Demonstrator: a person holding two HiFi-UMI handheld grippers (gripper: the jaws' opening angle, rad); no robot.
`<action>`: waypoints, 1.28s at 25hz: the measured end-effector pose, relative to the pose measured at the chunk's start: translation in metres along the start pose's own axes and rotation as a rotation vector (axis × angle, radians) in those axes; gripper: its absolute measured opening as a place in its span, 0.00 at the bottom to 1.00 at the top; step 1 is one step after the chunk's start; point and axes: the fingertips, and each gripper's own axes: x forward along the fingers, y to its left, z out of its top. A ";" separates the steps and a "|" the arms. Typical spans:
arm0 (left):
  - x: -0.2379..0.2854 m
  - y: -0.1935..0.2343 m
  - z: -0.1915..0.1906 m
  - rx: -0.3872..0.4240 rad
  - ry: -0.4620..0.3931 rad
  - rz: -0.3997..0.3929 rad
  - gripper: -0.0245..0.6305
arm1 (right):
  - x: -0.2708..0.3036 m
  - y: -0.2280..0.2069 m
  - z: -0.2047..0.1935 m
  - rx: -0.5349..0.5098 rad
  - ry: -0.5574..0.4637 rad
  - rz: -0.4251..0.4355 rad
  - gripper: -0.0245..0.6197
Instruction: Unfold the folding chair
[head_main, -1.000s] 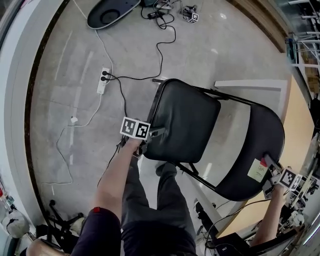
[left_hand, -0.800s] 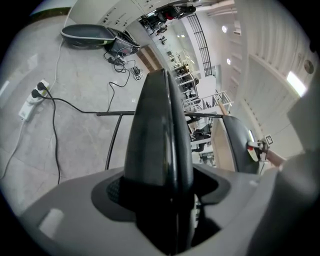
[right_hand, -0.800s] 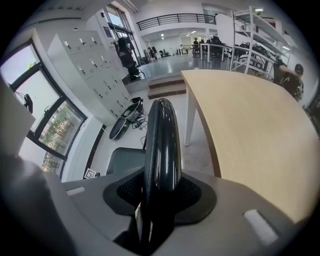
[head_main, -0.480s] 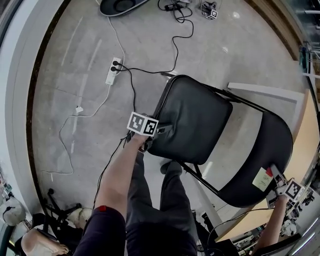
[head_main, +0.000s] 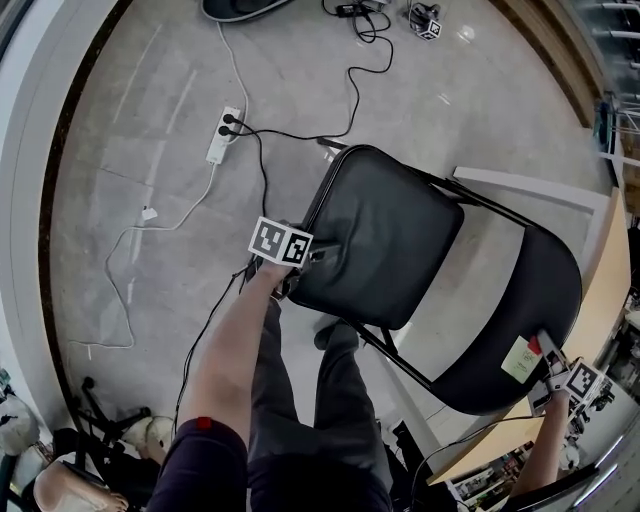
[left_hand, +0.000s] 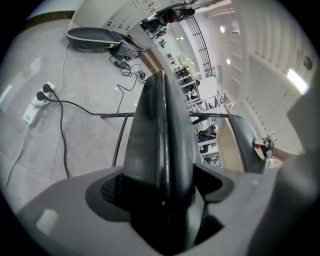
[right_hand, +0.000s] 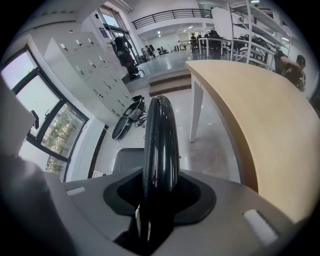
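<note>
The black folding chair (head_main: 400, 250) stands on the grey floor (head_main: 150, 190) just ahead of the person's trousered legs (head_main: 320, 400). Its padded seat (head_main: 375, 225) faces up toward the head view, and its backrest (head_main: 520, 300) reaches out to the right. A thin black frame tube (head_main: 480, 200) links the two.

The left claw (left_hand: 160, 187) is at the seat's near left edge. Its jaws have just been opening and stand wide, with the thick edge of the seat filling the space between them. The right claw (right_hand: 160, 192) stands narrower, clamped on the rim of the backrest, beside a pale sticker (head_main: 518, 360) (its print is too small to read).

A pale wooden worktop (right_hand: 260, 125) runs just beside the backrest. Across the floor beyond the seat lies a white power strip (head_main: 222, 133) with black plugs in it, and black and white cables trail away from it. A dark oval base (head_main: 240, 8) sits at the far edge.
</note>
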 end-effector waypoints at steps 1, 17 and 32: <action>0.002 0.000 0.000 -0.001 0.003 -0.001 0.63 | 0.004 0.010 -0.001 0.026 -0.012 0.071 0.26; -0.111 0.012 0.014 -0.109 -0.033 0.183 0.70 | 0.014 0.018 0.000 -0.065 -0.077 0.000 0.29; -0.256 -0.144 0.081 0.115 -0.148 0.183 0.52 | -0.061 0.038 0.001 0.016 -0.447 -0.069 0.62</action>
